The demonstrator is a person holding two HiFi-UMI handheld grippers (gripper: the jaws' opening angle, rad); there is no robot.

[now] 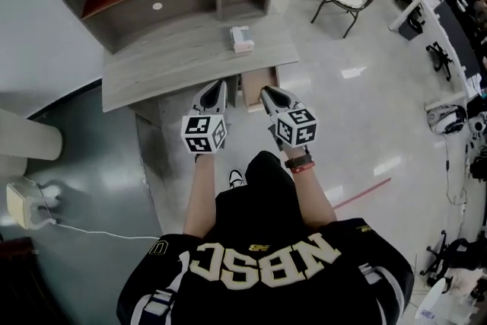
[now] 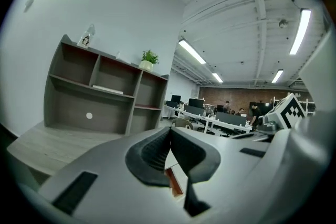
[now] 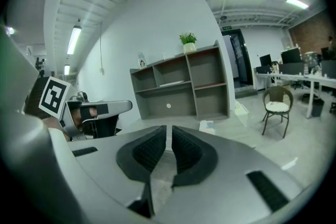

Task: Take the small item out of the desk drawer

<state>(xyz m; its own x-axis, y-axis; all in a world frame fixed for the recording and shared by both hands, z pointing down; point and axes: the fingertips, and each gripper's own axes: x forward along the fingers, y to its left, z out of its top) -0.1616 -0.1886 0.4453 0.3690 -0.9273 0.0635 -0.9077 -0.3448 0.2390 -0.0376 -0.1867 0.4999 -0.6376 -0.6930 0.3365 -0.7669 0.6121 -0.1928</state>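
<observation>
Approach step: left gripper (image 1: 218,86) fingers shut, right gripper (image 1: 267,91) fingers barely parted, both empty, just short of the drawer (image 1: 249,92), seemingly ajar; next, reach inside.

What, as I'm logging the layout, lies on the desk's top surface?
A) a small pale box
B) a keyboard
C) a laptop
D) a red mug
A: in the head view a small pale box sits alone on the desk top, toward its right end and in front of the shelf unit.
</observation>
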